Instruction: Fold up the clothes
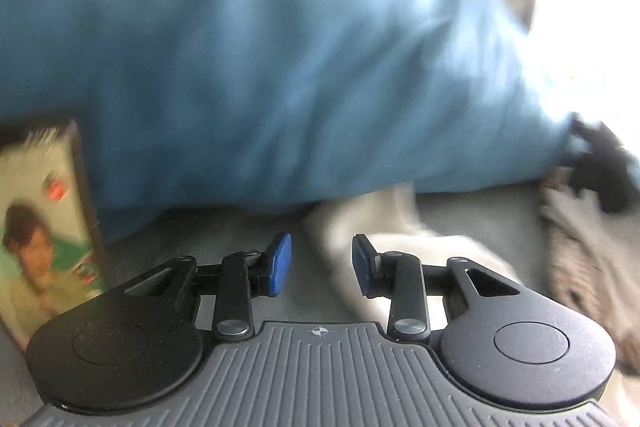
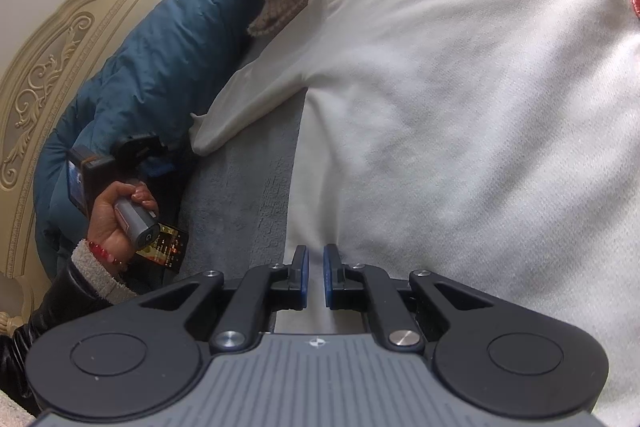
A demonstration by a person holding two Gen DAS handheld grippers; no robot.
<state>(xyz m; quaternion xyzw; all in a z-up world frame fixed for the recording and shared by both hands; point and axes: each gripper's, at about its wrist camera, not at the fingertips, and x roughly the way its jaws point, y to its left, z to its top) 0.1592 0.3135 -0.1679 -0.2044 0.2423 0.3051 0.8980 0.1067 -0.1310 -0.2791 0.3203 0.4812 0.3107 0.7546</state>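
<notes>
A white sweatshirt (image 2: 440, 87) with an orange print lies spread on the grey bed cover (image 2: 240, 195). My right gripper (image 2: 316, 255) sits at its near left edge, its pads nearly together with the white cloth pinched between them. The sweatshirt's sleeve (image 2: 248, 99) stretches left, its cuff lying loose. A hand holds my left gripper (image 2: 156, 163) just left of that cuff. In the blurred left wrist view my left gripper (image 1: 320, 247) is open with nothing between its blue pads, and the white sleeve (image 1: 360, 223) lies just beyond them on the right.
A blue quilted duvet (image 2: 160, 47) is bunched along the carved cream headboard (image 2: 52, 67) and fills the left wrist view. A picture box (image 1: 40, 227) stands at the left. A knitted garment (image 2: 280, 11) and other clothes lie at the far end. A dark packet (image 2: 168, 243) lies near the hand.
</notes>
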